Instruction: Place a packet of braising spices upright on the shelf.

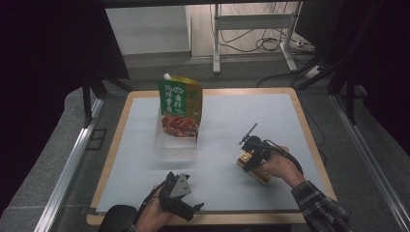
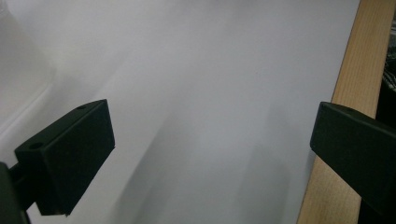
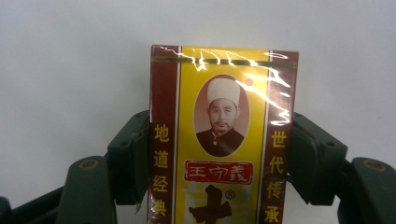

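Observation:
A yellow and dark red box (image 3: 222,107) with a portrait and Chinese print lies on the white mat (image 1: 227,121) at the right front. My right gripper (image 3: 222,140) stands around it, one black pad against each long side, so it is shut on the box. From above, the right gripper (image 1: 252,162) and its hand sit over the box (image 1: 258,175). My left gripper (image 1: 193,208) rests at the mat's front edge. Its jaws stand wide apart with nothing between them, over bare mat (image 2: 212,140).
A green pouch (image 1: 180,104) with a white spout stands upright in a clear plastic tray (image 1: 176,147) at the middle left of the mat. The table's wooden rim (image 2: 359,70) runs just beside the left gripper. Cables and a metal frame lie on the floor beyond.

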`<state>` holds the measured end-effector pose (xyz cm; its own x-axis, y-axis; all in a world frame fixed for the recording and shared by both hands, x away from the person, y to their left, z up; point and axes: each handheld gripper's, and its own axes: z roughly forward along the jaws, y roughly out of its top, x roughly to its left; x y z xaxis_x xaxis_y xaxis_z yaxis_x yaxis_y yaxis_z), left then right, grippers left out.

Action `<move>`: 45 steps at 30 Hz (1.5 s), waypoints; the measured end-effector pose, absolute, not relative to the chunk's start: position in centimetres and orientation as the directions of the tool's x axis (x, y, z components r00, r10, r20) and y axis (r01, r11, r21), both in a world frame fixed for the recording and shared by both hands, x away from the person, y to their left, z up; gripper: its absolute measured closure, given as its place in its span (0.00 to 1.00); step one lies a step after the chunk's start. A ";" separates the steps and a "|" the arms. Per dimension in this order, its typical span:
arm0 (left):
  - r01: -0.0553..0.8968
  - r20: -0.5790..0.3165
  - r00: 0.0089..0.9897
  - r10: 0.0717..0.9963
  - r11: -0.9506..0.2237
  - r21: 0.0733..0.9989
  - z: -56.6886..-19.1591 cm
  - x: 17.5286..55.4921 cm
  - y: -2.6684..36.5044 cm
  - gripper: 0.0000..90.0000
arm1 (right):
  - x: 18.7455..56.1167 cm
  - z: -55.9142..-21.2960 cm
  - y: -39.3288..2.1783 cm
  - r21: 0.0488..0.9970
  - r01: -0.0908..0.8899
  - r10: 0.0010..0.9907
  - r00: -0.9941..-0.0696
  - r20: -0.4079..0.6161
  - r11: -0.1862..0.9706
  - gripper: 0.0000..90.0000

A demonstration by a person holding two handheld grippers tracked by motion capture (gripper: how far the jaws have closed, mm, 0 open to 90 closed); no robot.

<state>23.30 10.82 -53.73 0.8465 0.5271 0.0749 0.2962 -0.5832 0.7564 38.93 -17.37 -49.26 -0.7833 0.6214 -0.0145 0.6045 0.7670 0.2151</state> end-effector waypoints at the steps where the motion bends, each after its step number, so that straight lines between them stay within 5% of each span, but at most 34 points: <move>1: 0.294 0.078 0.848 0.525 -0.587 0.755 -53.7 23.3 10.8 0.00 | 38.9 -49.1 -17.5 0.233 0.604 0.623 -0.782 -0.013 0.763 0.35; 23: 0.300 0.067 0.842 0.535 -0.568 0.767 -53.6 23.4 11.0 0.00 | 38.1 -44.7 -18.6 0.648 0.442 0.579 -0.816 0.002 0.620 0.35; 45: 0.295 0.075 0.839 0.539 -0.567 0.769 -53.5 23.4 11.1 0.00 | 37.9 -42.8 -15.8 0.840 0.321 0.565 -0.825 0.020 0.437 0.35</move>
<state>23.38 11.08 -53.53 0.8391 0.5388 0.0748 0.2955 -0.5669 0.7689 37.90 -15.82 -42.82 -0.8246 0.5653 0.0204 0.3205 0.4371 0.8403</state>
